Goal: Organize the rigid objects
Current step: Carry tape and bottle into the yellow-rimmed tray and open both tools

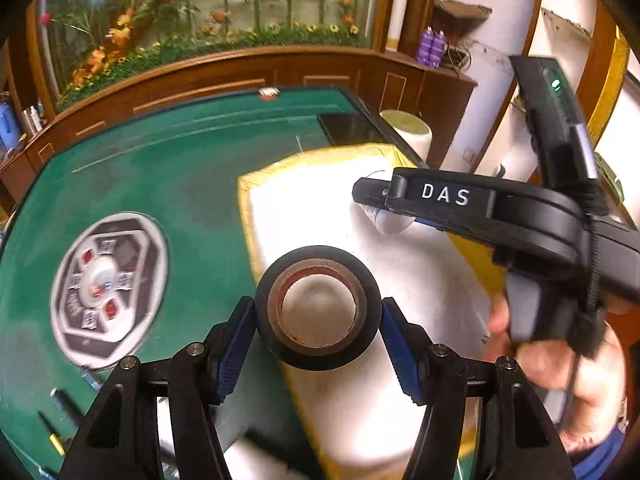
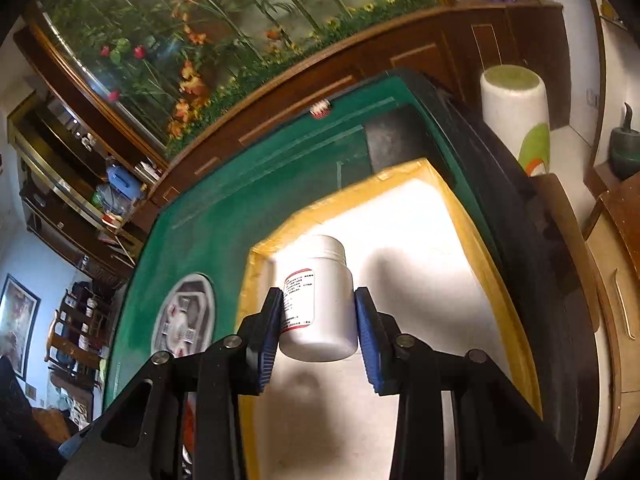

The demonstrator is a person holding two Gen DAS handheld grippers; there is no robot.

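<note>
**A:** Left wrist view first: what did your left gripper have?

**B:** You had it clamped on a roll of black tape. The blue pads pressed the roll's outer sides, and its brown cardboard core faced the camera. You held it over the near edge of a white tray with a yellow rim, which lay on the green mahjong table.

**A:** And my other hand?

**B:** Your right gripper was closed on a white plastic bottle with a printed label. In the right wrist view the bottle stood upright between the pads, lid up, off the tray floor, above the tray's white inside. From the left wrist view you could see that gripper reaching in from the right, marked "DAS", with your right hand around its handle. There the bottle showed only as a white end below the finger.

**A:** Anything else on the table?

**B:** The round control panel sat in the felt left of the tray, blurred. Two pens lay near the table's near left edge. A white cylindrical stool stood beyond the table's right side.
</note>
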